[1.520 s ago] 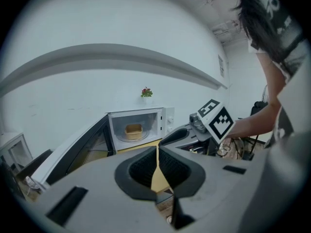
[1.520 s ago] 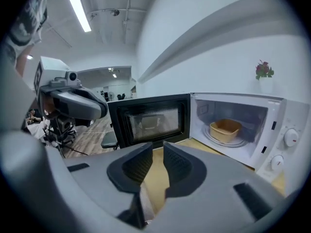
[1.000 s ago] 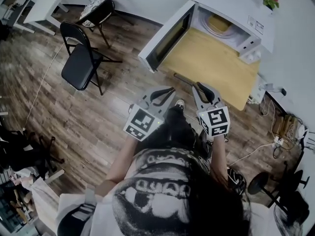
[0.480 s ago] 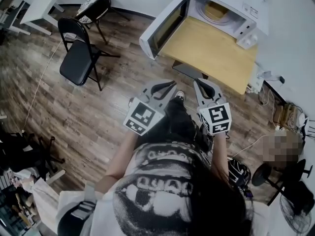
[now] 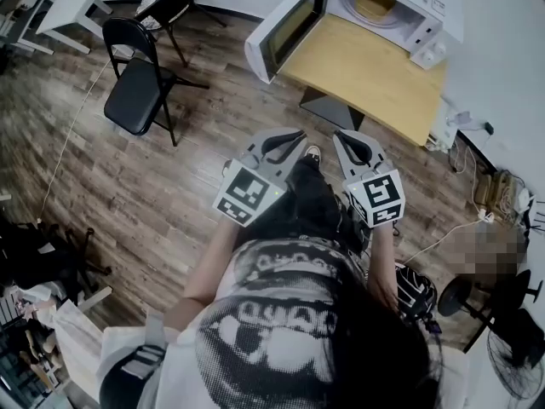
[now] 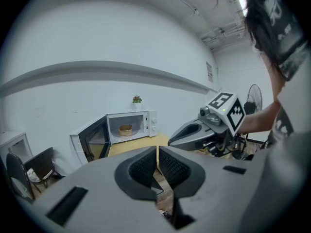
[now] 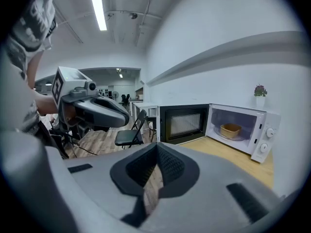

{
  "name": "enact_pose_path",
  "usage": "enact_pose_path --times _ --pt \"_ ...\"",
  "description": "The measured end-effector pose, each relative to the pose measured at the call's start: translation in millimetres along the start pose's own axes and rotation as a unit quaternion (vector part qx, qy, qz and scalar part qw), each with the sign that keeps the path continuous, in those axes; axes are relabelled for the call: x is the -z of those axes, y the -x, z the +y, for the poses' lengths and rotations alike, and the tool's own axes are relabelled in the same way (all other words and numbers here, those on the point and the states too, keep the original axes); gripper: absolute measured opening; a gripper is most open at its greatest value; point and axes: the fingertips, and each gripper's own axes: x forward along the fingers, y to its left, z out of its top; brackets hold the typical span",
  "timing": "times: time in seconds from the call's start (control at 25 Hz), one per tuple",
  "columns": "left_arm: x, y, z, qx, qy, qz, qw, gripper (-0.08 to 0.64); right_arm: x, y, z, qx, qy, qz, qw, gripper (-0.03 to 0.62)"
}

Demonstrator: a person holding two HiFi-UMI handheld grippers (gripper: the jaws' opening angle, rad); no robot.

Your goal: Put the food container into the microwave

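The tan food container [image 5: 375,2] sits inside the white microwave [image 5: 426,24], whose door [image 5: 285,25] stands wide open to the left. It shows on the turntable in the left gripper view [image 6: 126,129] and in the right gripper view [image 7: 230,129]. My left gripper [image 5: 289,136] and right gripper [image 5: 341,136] hang side by side over the floor, well short of the wooden table [image 5: 375,75]. Both are shut with nothing between the jaws, as the left gripper [image 6: 158,152] and right gripper [image 7: 156,149] show in their own views.
A black folding chair [image 5: 136,100] stands on the wood floor to the left, with a second chair [image 5: 170,2] and a white desk [image 5: 68,7] behind it. Cables and a power strip [image 5: 502,203] lie at the right wall. A small potted plant [image 7: 260,90] tops the microwave.
The table and microwave have slid up and right in the head view, as the view drew back a little. Both grippers stay shut and level in front of the body.
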Motion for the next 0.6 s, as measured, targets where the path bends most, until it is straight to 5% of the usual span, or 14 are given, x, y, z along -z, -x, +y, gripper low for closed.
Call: enact_pose_path --times 0.6 --pt "3 3 -26 0.015 -0.017 0.002 0.9998 0.012 15 29 -5 0.0 -0.027 -0.007 1.0 0.003"
